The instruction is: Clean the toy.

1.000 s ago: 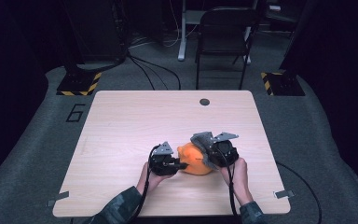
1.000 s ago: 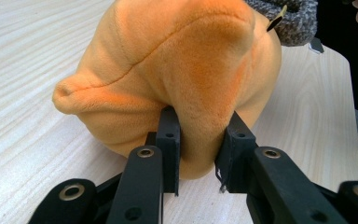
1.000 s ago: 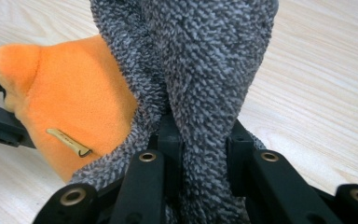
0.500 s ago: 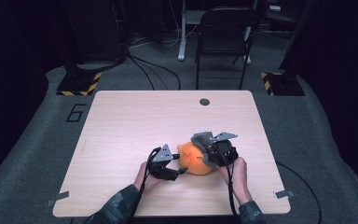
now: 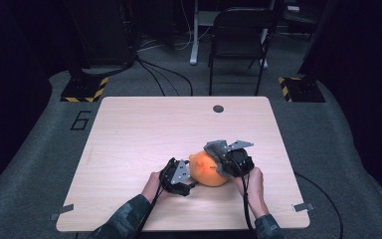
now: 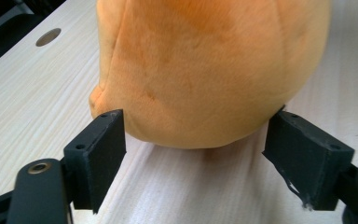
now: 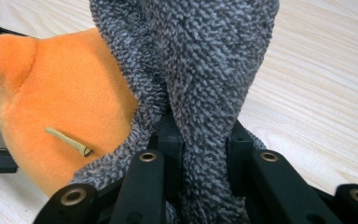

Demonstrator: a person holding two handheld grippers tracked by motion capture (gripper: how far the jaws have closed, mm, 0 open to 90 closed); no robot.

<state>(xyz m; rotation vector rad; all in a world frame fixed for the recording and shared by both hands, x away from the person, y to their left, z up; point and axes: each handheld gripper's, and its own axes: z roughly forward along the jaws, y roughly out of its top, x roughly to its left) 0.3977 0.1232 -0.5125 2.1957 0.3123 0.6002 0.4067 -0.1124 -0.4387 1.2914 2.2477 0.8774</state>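
Right hand-held gripper (image 7: 200, 140) clamps the grey knit cloth (image 7: 200, 60); left hand-held gripper (image 6: 200, 154), jaws just opening, straddles the orange plush (image 6: 209, 70) unpressed. Next, probably re-grip.

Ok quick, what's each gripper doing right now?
Left gripper: open, jaws just opening, either side of the orange plush toy.
Right gripper: shut on the grey knitted cloth.

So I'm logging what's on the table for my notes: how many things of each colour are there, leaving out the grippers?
Orange: 1, the plush toy
Grey: 1, the knitted sock
Total: 2
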